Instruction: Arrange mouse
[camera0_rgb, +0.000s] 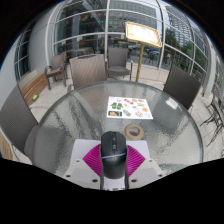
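A black computer mouse (112, 155) sits between my gripper's (112, 162) two fingers, its front end pointing away over a round glass table (60, 120). The magenta pads (92, 158) on both fingers press against the mouse's sides, so the gripper is shut on it. The mouse appears held just above the tabletop at the table's near edge. Its underside is hidden.
A roll of tape (133, 131) lies just beyond the mouse. A white sheet with coloured pictures (127, 106) lies further on. Several chairs (86, 70) ring the table; a wooden stand (143, 36) rises at the back, before glass walls.
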